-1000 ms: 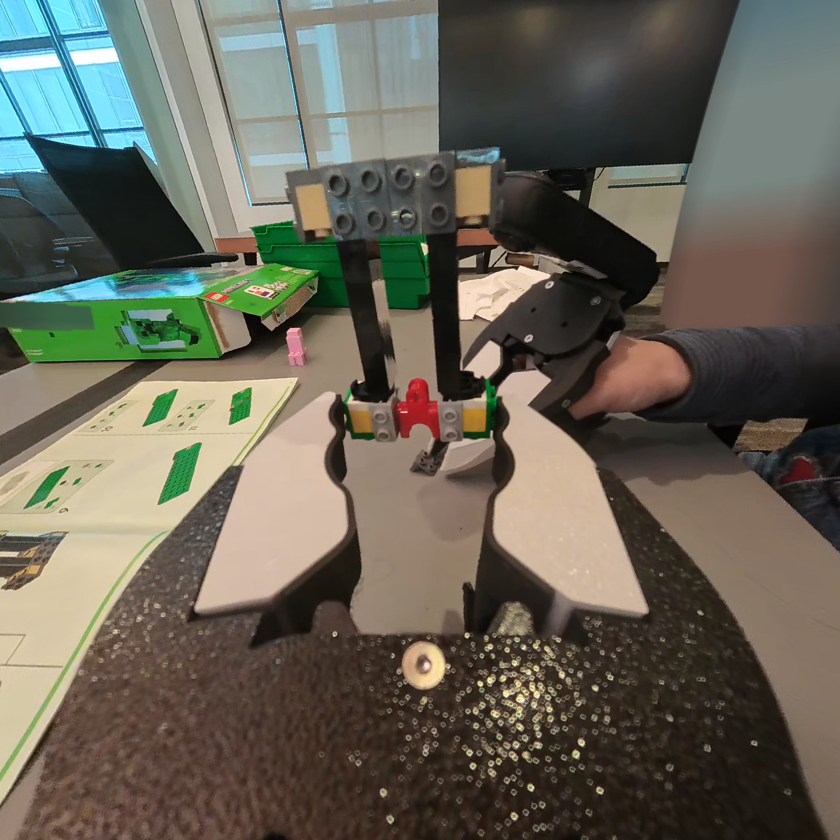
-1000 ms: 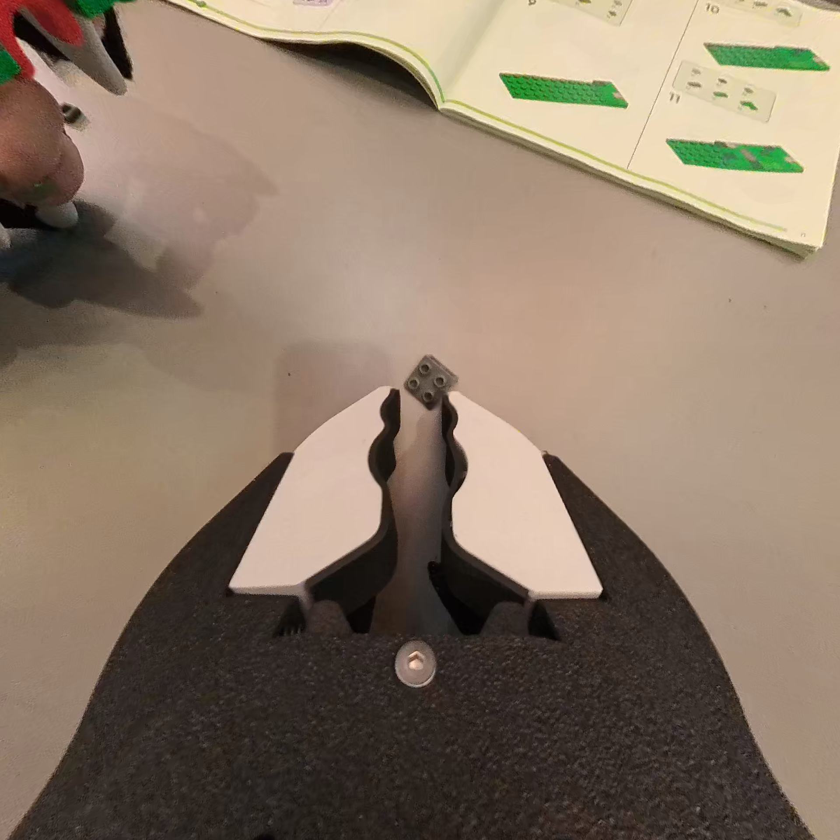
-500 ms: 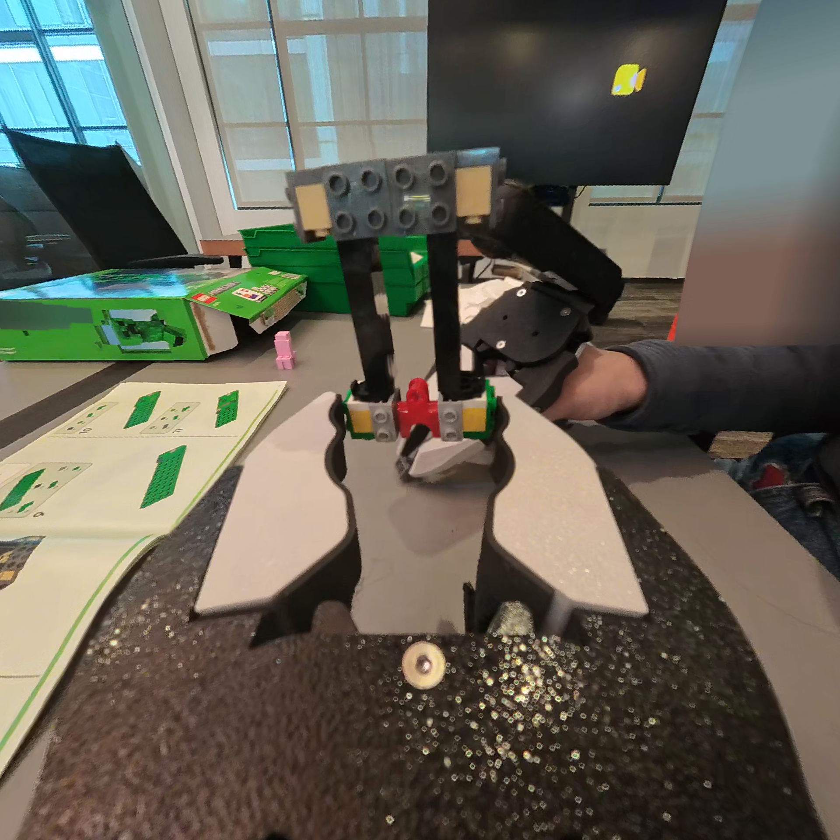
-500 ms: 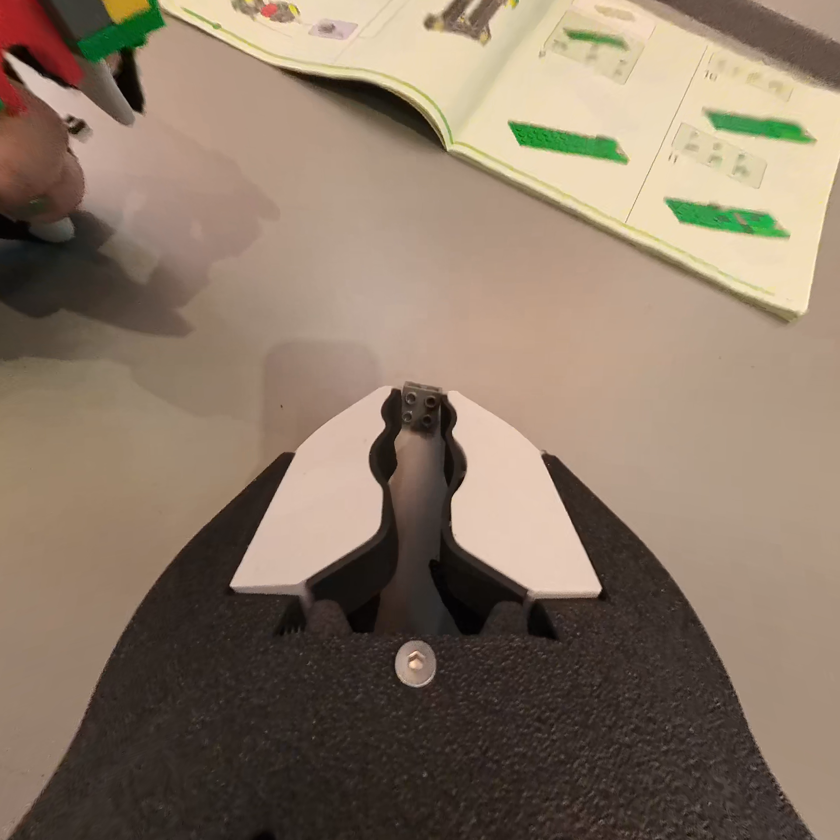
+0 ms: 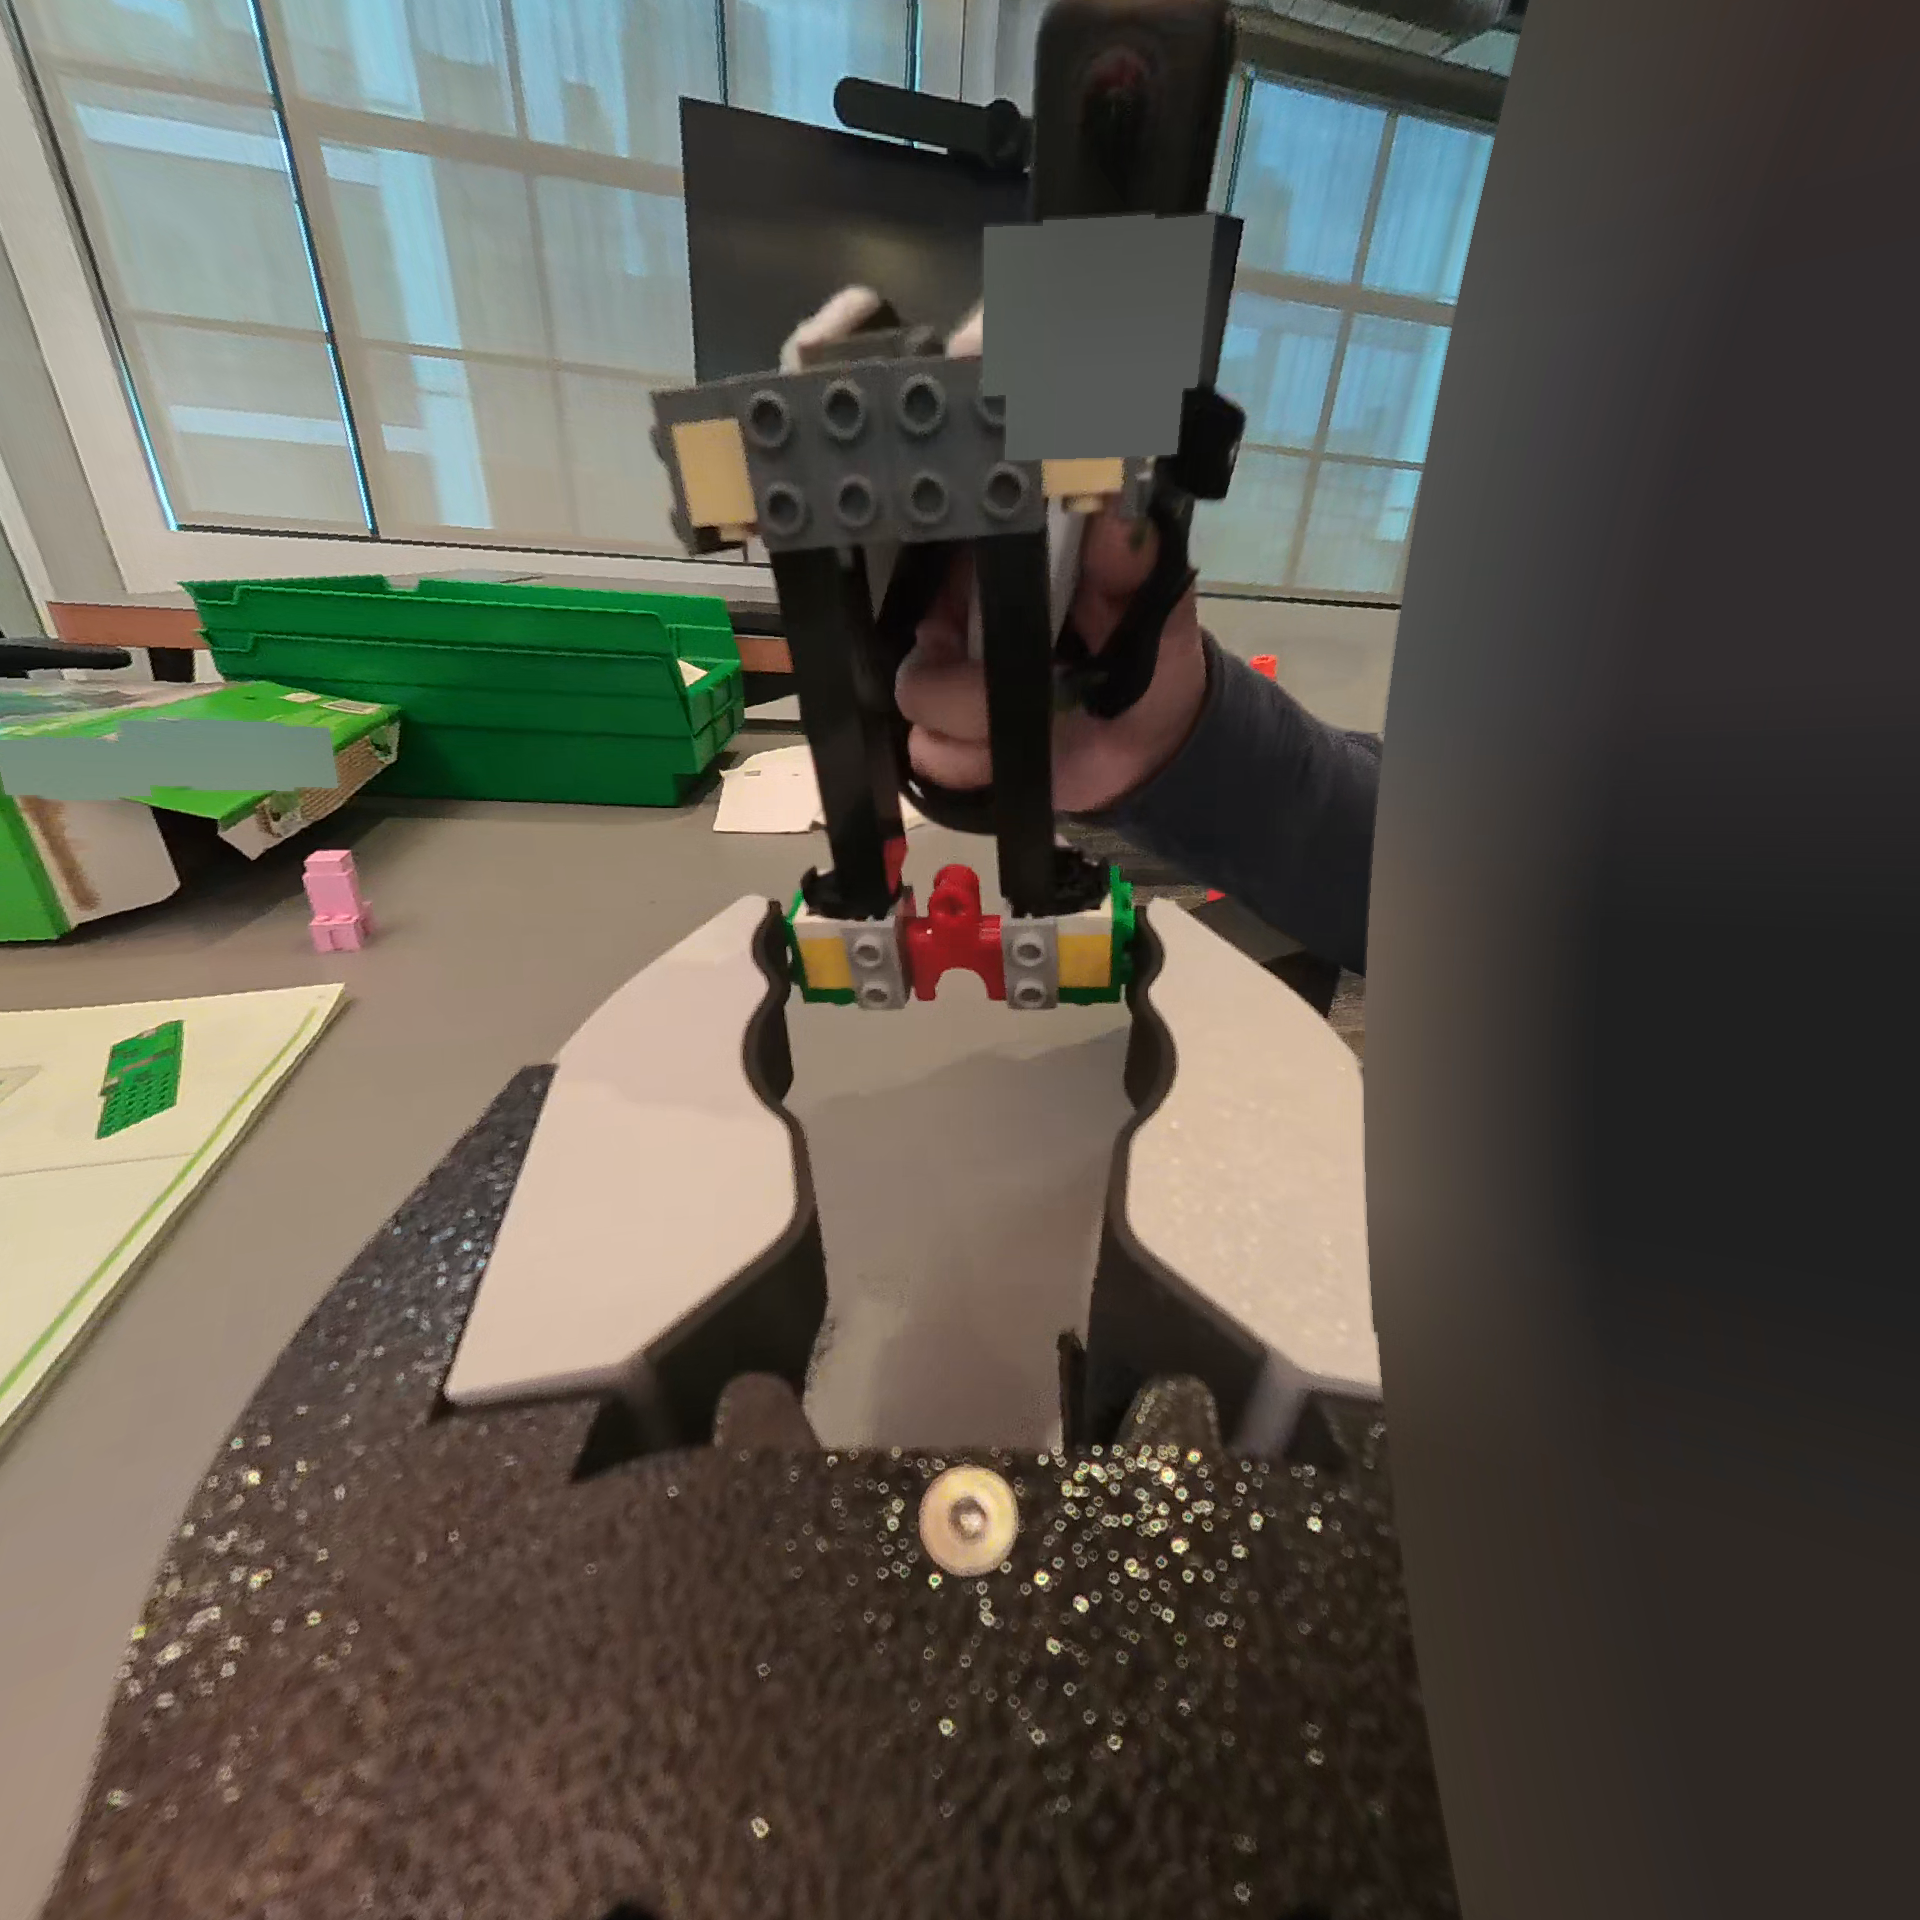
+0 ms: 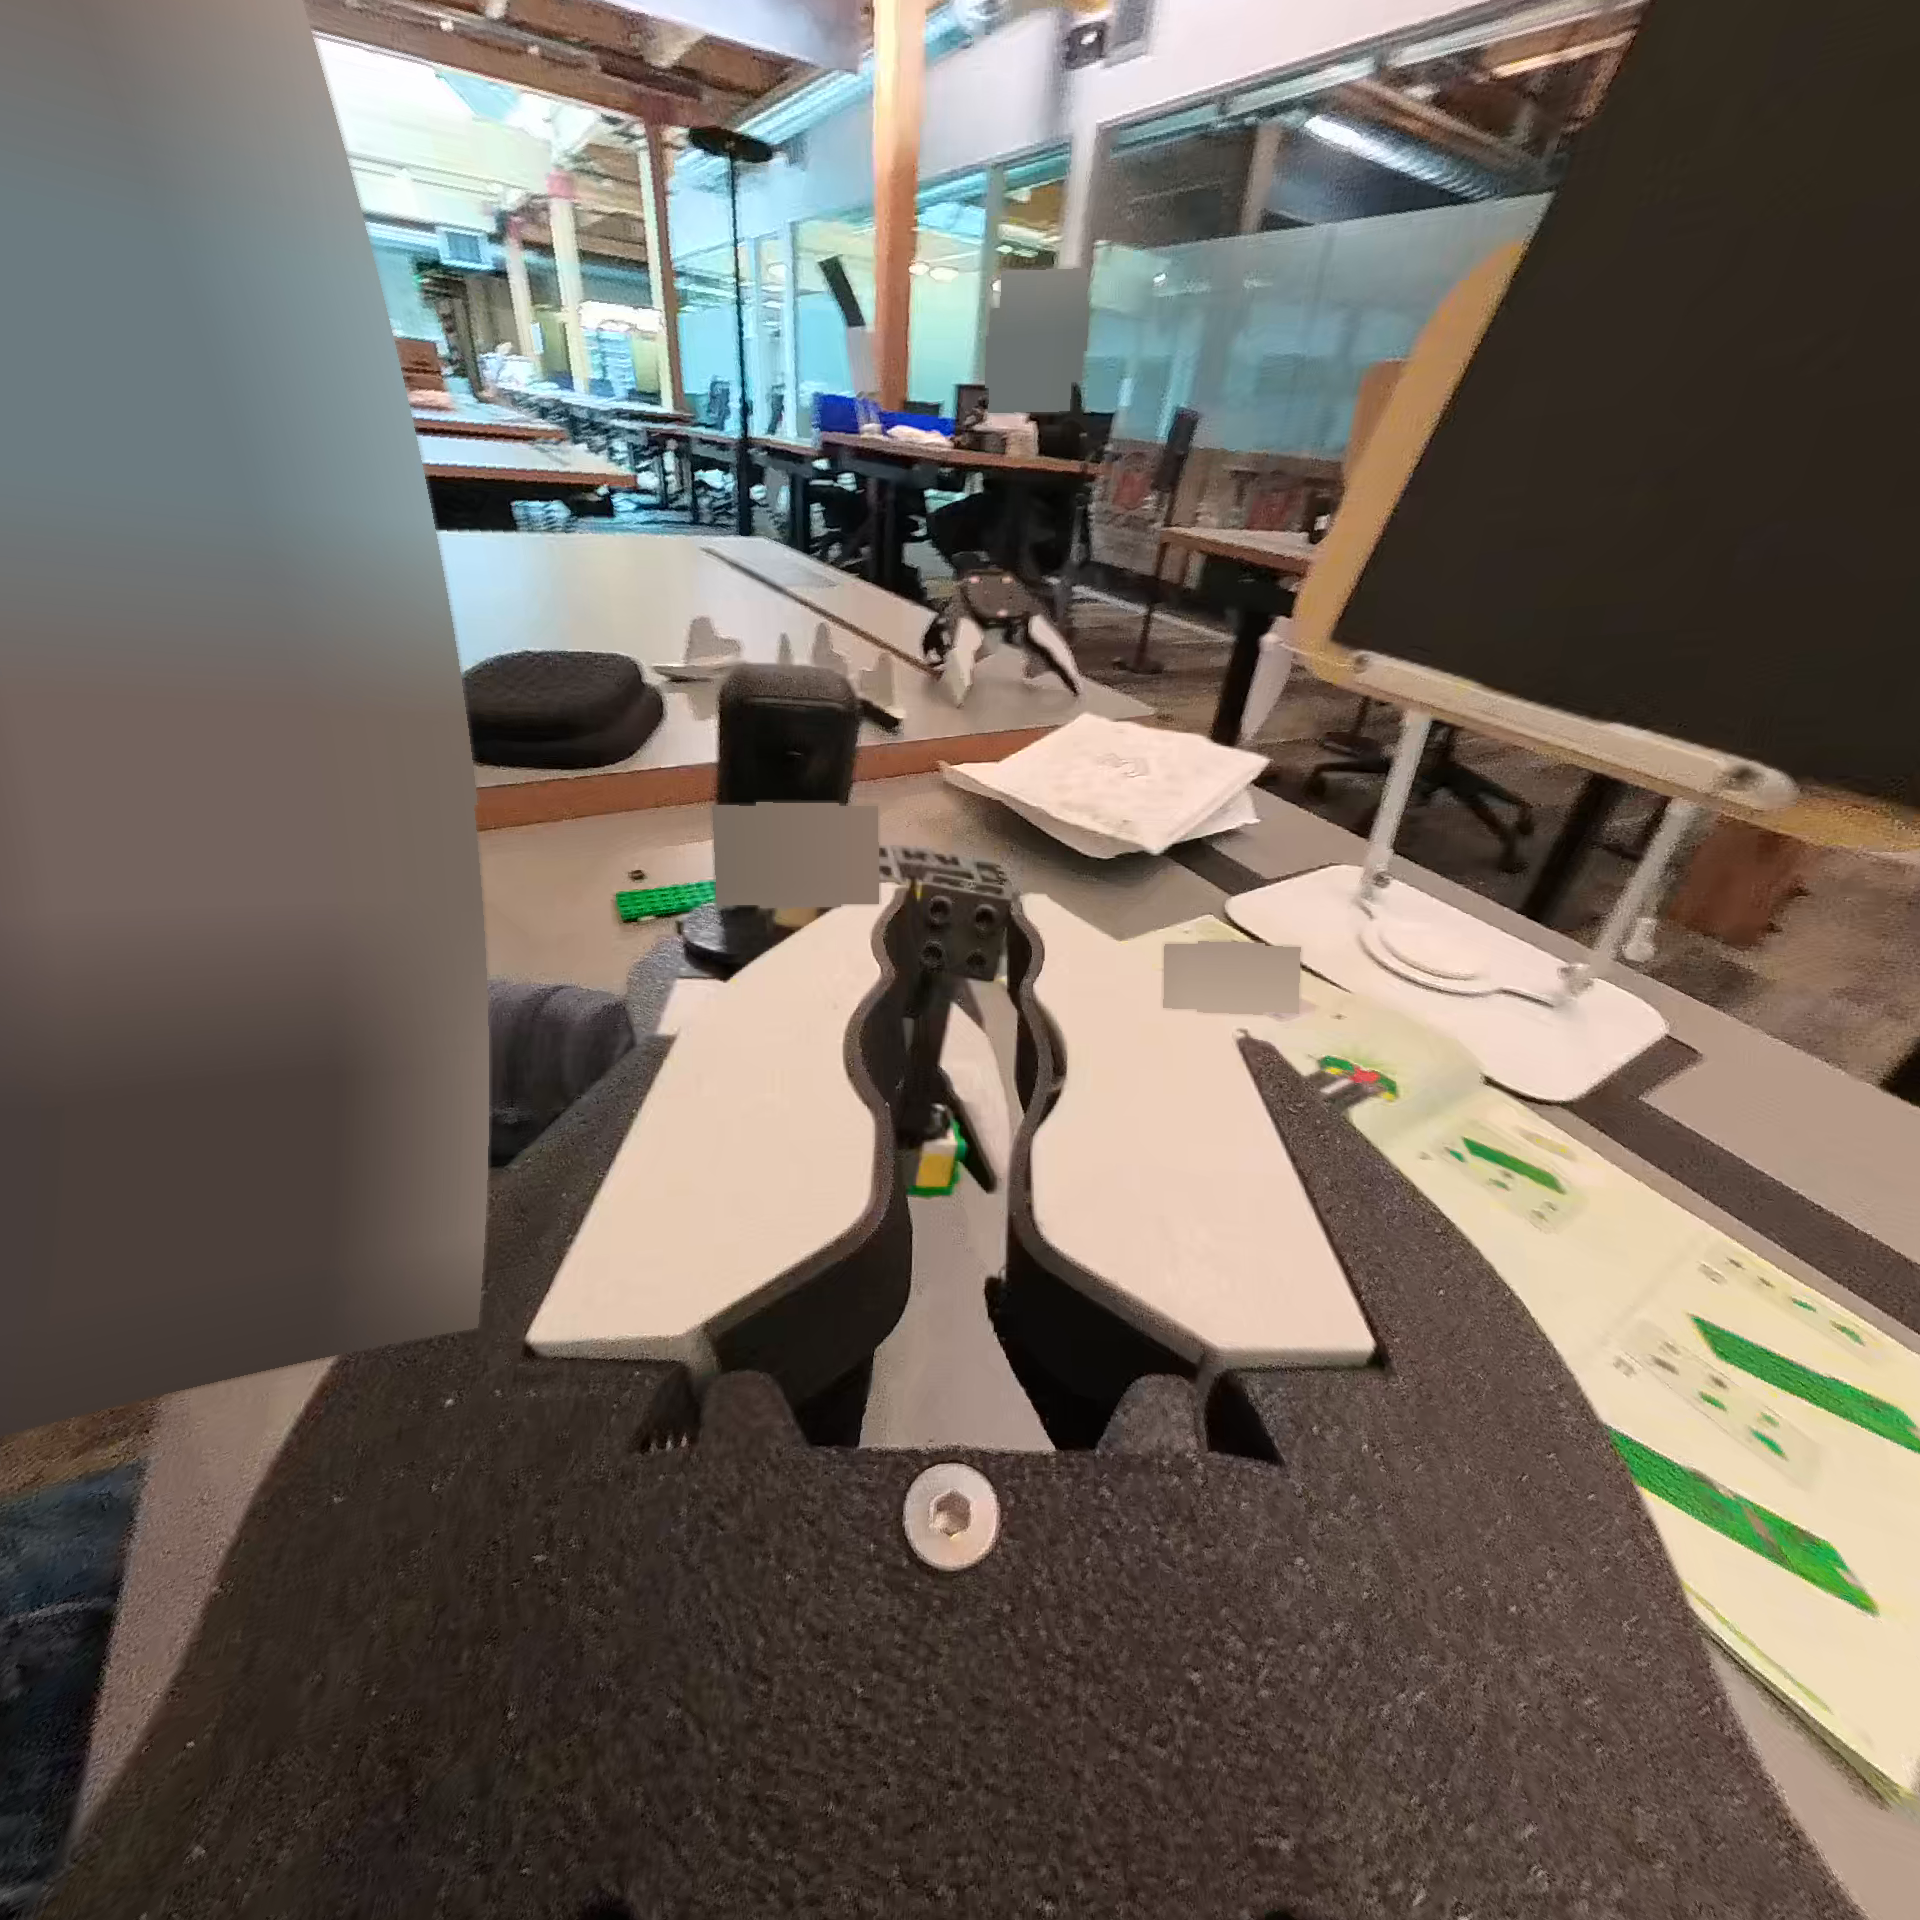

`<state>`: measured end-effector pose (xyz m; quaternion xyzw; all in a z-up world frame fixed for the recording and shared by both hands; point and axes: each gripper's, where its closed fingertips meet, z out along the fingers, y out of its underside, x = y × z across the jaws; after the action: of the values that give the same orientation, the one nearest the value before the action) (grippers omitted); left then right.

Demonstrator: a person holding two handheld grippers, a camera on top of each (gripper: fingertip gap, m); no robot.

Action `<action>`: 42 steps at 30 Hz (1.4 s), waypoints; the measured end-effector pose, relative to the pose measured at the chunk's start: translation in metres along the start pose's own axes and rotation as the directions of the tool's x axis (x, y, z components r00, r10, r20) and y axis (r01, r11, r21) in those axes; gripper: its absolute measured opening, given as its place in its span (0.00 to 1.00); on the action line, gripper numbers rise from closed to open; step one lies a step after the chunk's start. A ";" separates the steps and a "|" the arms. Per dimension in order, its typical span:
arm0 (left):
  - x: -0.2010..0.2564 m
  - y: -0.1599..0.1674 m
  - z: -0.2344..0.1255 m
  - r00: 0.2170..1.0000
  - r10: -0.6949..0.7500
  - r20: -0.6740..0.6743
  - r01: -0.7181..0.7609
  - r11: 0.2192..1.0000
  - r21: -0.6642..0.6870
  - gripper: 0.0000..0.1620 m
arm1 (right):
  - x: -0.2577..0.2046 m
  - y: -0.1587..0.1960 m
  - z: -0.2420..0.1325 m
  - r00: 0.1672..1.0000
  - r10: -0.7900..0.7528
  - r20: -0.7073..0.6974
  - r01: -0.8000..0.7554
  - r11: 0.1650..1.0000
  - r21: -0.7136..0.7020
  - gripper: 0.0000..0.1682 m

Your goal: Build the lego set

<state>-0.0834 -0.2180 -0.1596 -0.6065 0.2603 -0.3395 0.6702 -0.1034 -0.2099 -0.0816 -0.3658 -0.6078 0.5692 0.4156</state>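
A: Where is the left claw [image 5: 956,951]?
B: Centre of its frame, fingers spread wide and clamped on the lego build's [image 5: 951,956] base.
A: And the right claw [image 6: 951,935]?
B: Centre frame, fingers close together, pinching a small grey piece [image 6: 954,933]. The hand [image 5: 1039,707] holding it shows right of centre.

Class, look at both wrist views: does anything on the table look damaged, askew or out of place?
The green Lego box lies on its side with its end flap torn open. A pink figure stands alone beside it, apart from the build.
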 end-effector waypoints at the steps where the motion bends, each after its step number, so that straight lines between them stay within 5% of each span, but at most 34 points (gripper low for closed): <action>1: 0.001 0.000 0.001 1.000 -0.002 -0.005 0.002 1.000 0.004 0.38 | -0.002 -0.001 0.002 1.000 0.002 0.017 -0.002 1.000 -0.020 0.09; 10: 0.005 -0.010 0.003 0.999 -0.033 -0.030 0.035 0.996 0.086 0.38 | -0.008 -0.007 0.010 0.998 0.001 0.070 0.008 0.991 -0.132 0.09; 15: -0.003 -0.026 -0.003 0.996 -0.084 0.010 0.080 0.968 0.237 0.38 | 0.014 0.001 0.001 0.999 -0.048 -0.017 0.043 0.976 -0.214 0.09; 22: -0.020 -0.033 -0.019 0.989 -0.082 0.125 0.042 0.954 0.298 0.38 | 0.032 0.126 -0.036 0.988 -0.046 0.147 0.135 0.712 -0.689 0.09; 30: -0.020 -0.027 -0.016 0.988 -0.062 0.140 0.026 0.968 0.249 0.38 | 0.027 0.190 -0.049 0.994 -0.005 0.108 0.092 0.565 -0.820 0.09; 34: -0.019 -0.025 -0.014 0.989 -0.057 0.138 0.024 0.973 0.230 0.38 | 0.023 0.191 -0.048 0.997 0.016 0.077 0.053 0.587 -0.808 0.10; 38: -0.016 -0.023 -0.013 0.993 -0.076 0.094 0.054 0.975 0.218 0.38 | 0.021 0.178 -0.053 0.970 -0.039 0.240 0.215 0.601 -0.770 0.16; 42: -0.013 -0.019 -0.011 0.994 -0.104 0.036 0.095 0.977 0.193 0.38 | 0.019 0.175 -0.062 0.830 -0.132 0.542 0.530 0.491 -0.692 0.15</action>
<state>-0.1026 -0.2161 -0.1425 -0.5593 0.1804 -0.3820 0.7133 -0.0588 -0.1539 -0.2540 -0.2568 -0.9340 0.1900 0.1600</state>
